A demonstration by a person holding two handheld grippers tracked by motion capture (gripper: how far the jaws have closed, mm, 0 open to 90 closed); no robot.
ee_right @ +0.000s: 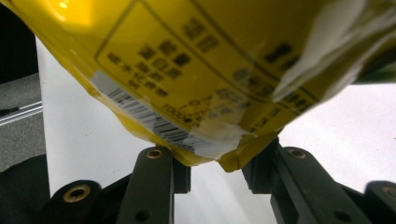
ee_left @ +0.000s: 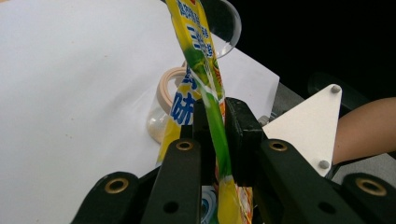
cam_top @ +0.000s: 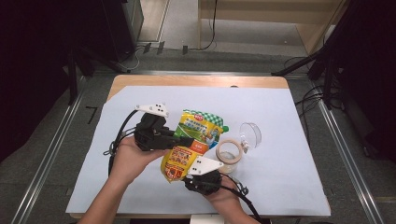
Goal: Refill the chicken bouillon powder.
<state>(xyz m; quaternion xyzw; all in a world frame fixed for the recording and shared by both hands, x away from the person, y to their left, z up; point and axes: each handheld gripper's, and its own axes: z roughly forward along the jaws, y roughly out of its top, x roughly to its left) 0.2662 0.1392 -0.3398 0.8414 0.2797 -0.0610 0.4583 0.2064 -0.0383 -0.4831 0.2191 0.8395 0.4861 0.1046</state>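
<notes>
Gripping the lower end of a yellow and green pouch (cam_top: 189, 144), the right gripper (cam_top: 201, 179) sits nearest the person's edge of the tabletop (cam_top: 289, 154). In the right gripper view its jaws stand partly apart with the pouch's yellow bottom corner (ee_right: 205, 84) dipping between them; whether the pads actually press on it cannot be told from there. Barcode and dark print on the pouch's underside, just above the jaws. White sheet over the tabletop beneath.

Left gripper (cam_top: 180, 140) next, a little farther in, coming at the pouch from the side. Left gripper view: jaws narrow, pinching the pouch (ee_left: 205, 93) edge-on, film squeezed flat between the two pads. Pouch rises out of the jaws, tilted, with blue lettering on the face beside the near jaw. The grey three-cornered plate of the other gripper (ee_left: 306, 130) shows just beside these jaws, with a forearm behind it.

So the pouch hangs off the tabletop between the two grippers, green checked top end pointing away from the person.

Just beyond the pouch: a clear jar (cam_top: 229, 156) with a tan rim, standing on the sheet, near the left jaws' far side. In the left gripper view it sits behind the pouch (ee_left: 161, 112). Past it, a clear lid or cup (cam_top: 251, 134) on its side, close to the jar.

Farthest: bare wooden edge of the tabletop (cam_top: 201, 80), then grey floor and cables.
</notes>
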